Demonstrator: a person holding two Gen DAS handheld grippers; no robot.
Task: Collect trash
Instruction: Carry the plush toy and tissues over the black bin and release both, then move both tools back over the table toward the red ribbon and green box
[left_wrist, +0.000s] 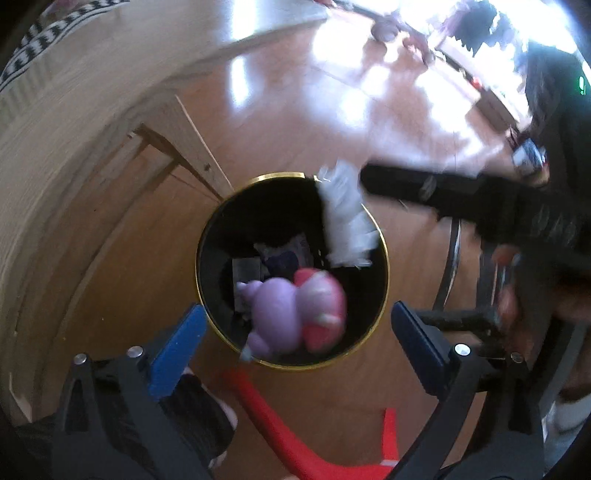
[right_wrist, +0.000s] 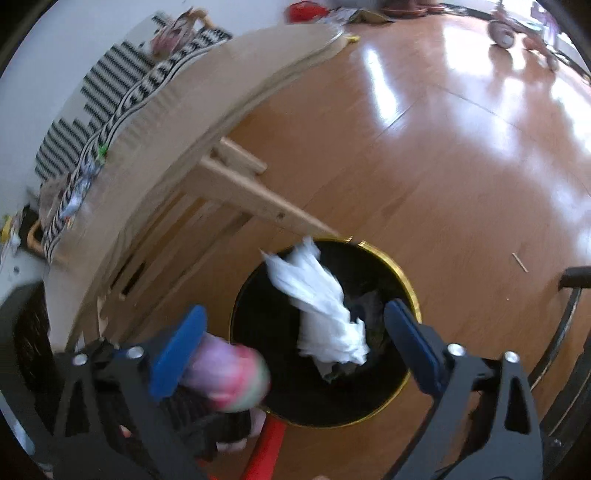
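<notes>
A black bin with a gold rim (left_wrist: 201, 258) (right_wrist: 408, 284) stands on the wooden floor, below both grippers. My left gripper (left_wrist: 299, 347) is open over its mouth. A blurred purple and pink toy (left_wrist: 295, 314) hangs loose between its blue fingers (left_wrist: 181, 350), touching neither pad. My right gripper (right_wrist: 295, 349) is open too. A crumpled white wad (right_wrist: 321, 317) (left_wrist: 347, 218) floats free between its fingers (right_wrist: 410, 347), over the bin. The toy (right_wrist: 229, 376) shows behind the right gripper's left finger. Scraps of paper (left_wrist: 280, 254) lie inside the bin.
A light wooden table (right_wrist: 221, 110) with a striped runner (right_wrist: 110, 96) stands left of the bin, one leg (right_wrist: 258, 199) close to the rim. A red object (left_wrist: 288, 435) and a person's foot (left_wrist: 207, 417) are near me. A black chair frame (right_wrist: 565, 321) stands at the right.
</notes>
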